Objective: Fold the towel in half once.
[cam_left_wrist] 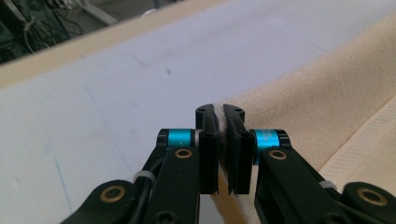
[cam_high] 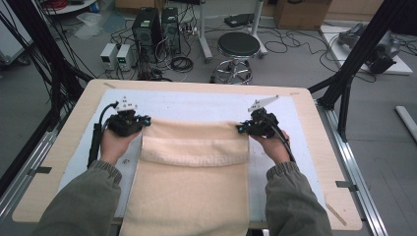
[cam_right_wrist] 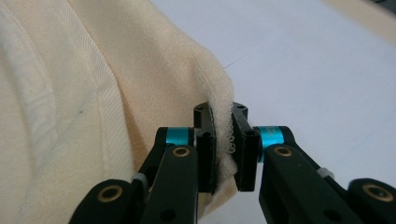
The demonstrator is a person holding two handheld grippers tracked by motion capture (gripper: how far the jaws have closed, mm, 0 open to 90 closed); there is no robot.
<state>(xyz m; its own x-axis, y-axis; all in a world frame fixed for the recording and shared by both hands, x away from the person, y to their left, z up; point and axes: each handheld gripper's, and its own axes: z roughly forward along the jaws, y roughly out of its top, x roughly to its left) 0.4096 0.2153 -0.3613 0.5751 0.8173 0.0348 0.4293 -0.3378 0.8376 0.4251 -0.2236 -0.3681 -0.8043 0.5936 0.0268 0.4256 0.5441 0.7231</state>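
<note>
A cream towel lies on a pale mat and hangs over the table's near edge. Its far end is raised and folded toward the person, with a patterned band across the fold. My left gripper is shut on the towel's far left corner. In the left gripper view the jaws pinch the thin cream edge. My right gripper is shut on the far right corner. In the right gripper view the looped fabric edge sits squeezed between the pads. Both hands hold the corners above the mat.
The mat covers a wooden table with bare mat beyond the towel and at both sides. Past the far edge, on the floor, stand a black stool, computer towers and cables. Black frame posts rise at the right and left.
</note>
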